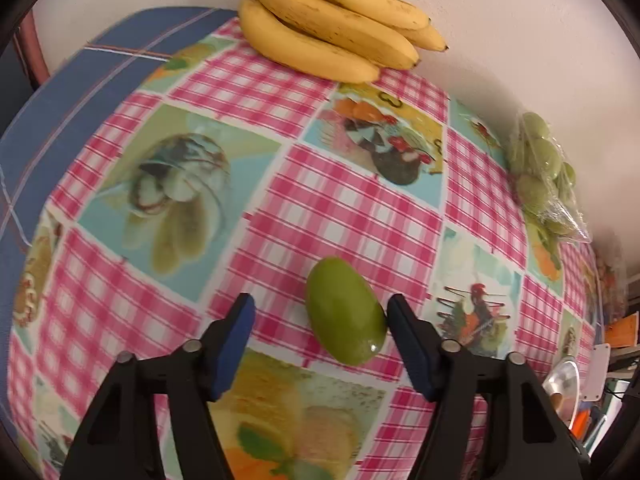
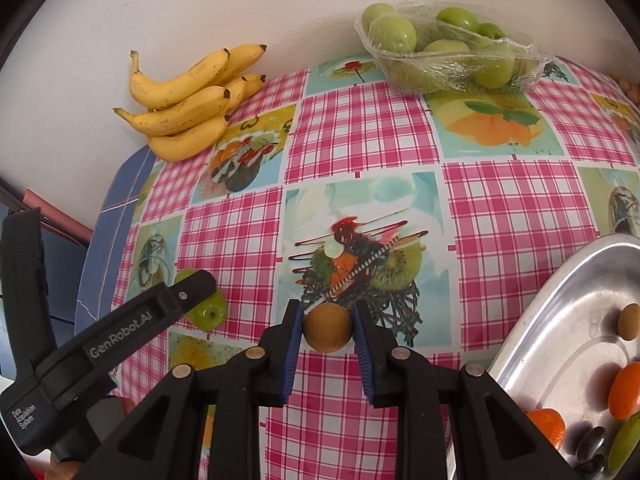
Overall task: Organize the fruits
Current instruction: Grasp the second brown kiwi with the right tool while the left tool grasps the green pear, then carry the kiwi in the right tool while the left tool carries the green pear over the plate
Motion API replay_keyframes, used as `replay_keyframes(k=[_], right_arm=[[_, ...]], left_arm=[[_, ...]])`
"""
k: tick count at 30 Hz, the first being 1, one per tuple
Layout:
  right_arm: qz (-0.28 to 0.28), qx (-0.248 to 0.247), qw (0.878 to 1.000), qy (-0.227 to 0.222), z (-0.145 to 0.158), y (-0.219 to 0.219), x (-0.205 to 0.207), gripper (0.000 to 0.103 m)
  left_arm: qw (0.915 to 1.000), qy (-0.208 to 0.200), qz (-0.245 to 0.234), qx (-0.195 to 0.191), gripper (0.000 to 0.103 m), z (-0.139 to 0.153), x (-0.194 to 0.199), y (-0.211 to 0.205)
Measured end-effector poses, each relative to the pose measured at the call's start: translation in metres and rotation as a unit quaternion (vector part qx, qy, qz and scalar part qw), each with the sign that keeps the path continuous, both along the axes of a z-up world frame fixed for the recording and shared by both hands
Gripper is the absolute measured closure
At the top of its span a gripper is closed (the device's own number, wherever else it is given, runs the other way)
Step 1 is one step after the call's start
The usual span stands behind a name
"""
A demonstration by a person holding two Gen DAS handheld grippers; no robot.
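The right gripper [image 2: 327,334] has its jaws pressed onto a small round brown fruit [image 2: 327,329], which sits squarely between the blue pads [image 2: 292,350] and appears lifted off the cloth. That centred pinch suits a round thing that would otherwise roll out. Just to the right of these jaws lies a metal tray [image 2: 532,320], already holding several orange, dark and green pieces, so the brown fruit is probably bound for it.

The left gripper [image 1: 320,344] has its jaws spread wide around a green oval fruit [image 1: 345,312] lying on the checked tablecloth [image 1: 352,200]. The fruit is off-centre, almost touching the right-hand pad [image 1: 408,344] and well clear of the other. The wide spread fits the fruit's bulk; closing from here would likely push it sideways before the grip settles.

Farther ahead of both pairs of jaws, against the wall, rests a bunch of bananas [image 1: 332,28]. To their right is a clear wrapped tub of green fruits [image 2: 452,48]. Both sit at the table's back edge, apart from the loose fruit being gathered.
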State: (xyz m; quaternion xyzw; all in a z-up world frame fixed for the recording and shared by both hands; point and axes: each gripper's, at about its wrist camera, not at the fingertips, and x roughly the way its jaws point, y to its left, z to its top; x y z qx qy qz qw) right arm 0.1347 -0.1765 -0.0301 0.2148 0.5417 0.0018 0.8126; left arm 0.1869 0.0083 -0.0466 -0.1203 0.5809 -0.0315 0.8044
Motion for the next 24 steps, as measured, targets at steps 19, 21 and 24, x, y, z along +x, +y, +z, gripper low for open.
replay_keyframes(k=[19,21,24], right_arm=[[0.002,-0.001,1.000,0.005,0.000,0.004,-0.001,0.075],[0.004,-0.001,1.000,0.005,0.003,0.005,-0.003,0.075],[0.006,0.001,1.000,0.005,0.007,0.005,-0.007,0.075]], left_arm=[[0.9997,0.005,-0.019,-0.011,0.065,0.002,-0.003,-0.002],[0.9998,0.006,-0.019,-0.009,0.065,0.005,-0.006,-0.001],[0.9997,0.006,-0.016,-0.014,0.065,0.009,-0.011,-0.001]])
